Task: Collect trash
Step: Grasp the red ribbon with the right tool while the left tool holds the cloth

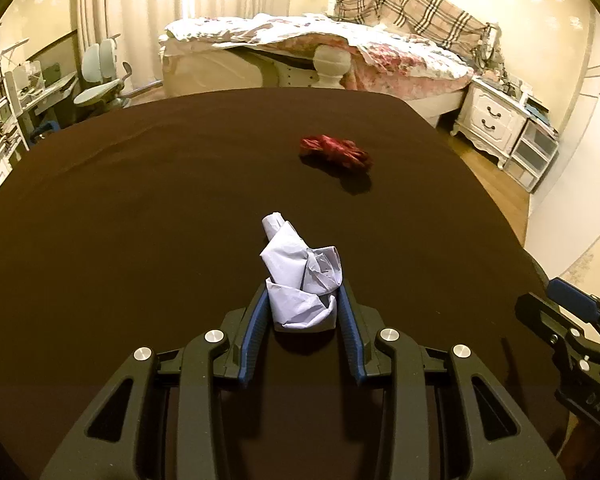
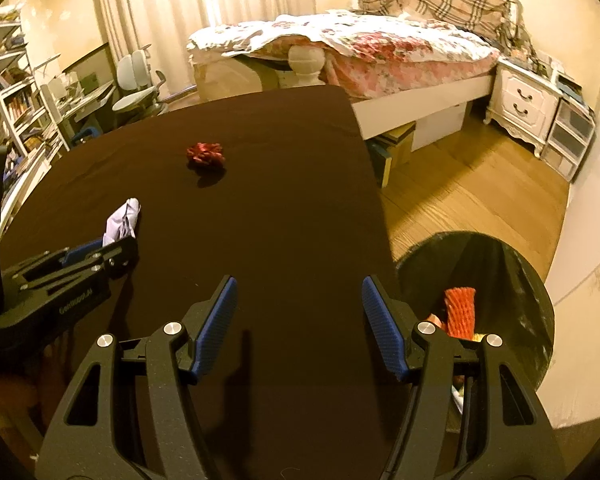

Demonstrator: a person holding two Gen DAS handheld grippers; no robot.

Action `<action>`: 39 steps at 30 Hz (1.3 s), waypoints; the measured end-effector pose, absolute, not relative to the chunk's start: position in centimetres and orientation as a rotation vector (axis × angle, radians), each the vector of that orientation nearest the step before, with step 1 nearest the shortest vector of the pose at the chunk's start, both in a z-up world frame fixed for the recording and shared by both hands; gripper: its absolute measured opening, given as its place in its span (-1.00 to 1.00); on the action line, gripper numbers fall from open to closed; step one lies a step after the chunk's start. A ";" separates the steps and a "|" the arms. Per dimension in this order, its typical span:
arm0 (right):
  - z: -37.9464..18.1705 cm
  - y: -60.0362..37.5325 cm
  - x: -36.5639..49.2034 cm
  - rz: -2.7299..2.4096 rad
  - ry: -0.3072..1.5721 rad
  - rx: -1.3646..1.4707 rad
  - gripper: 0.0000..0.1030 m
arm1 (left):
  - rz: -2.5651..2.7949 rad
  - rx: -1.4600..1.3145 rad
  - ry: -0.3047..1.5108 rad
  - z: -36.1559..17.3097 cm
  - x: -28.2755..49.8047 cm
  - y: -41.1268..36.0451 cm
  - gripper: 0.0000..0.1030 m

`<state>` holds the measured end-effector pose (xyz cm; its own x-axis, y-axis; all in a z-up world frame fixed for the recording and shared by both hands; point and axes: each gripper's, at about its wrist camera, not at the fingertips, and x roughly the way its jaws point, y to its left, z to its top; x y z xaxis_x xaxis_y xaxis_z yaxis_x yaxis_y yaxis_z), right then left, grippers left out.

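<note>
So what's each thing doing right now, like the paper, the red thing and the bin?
Crumpled white paper: on the table, pinched between the pads.
Left hand-held gripper: shut on the paper.
Right hand-held gripper: open, nothing between its pads.
Red crumpled wrapper: lying loose on the table, untouched.
Trash bin: open, lined with a black bag, trash already inside.

"DAS" on the right tongs [image 1: 572, 320], partly legible "Gen…AI" (blurred) on the left tongs [image 2: 112, 250]

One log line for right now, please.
left tongs: shut on paper | right tongs: open, empty | red wrapper: on table | bin: beside table
</note>
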<state>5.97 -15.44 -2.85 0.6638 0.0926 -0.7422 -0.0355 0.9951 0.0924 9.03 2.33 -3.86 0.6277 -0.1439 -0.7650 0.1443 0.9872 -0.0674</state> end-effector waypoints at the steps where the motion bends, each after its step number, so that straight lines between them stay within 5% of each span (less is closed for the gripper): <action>1: -2.9 -14.9 6.3 0.078 0.842 0.064 0.23 | -0.158 0.002 0.875 -3.8 9.3 2.6 -0.30; 28: -4.7 -4.9 22.0 0.148 0.901 -0.071 0.18 | -0.014 -0.061 0.884 -4.0 15.0 10.6 -0.30; 35: -4.6 -4.6 22.1 0.141 0.891 -0.106 -0.39 | -0.014 -0.081 0.882 -4.0 15.3 11.2 -0.30; 39: -4.5 -4.5 20.6 0.154 0.888 -0.104 -0.40 | -0.014 -0.086 0.879 -3.9 15.2 11.3 -0.30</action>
<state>20.56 -4.52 -4.55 0.6208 0.0908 -0.7787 -0.1771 0.9838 -0.0265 15.17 11.26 -3.86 0.6378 -0.0481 -0.7687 -0.0228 0.9964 -0.0812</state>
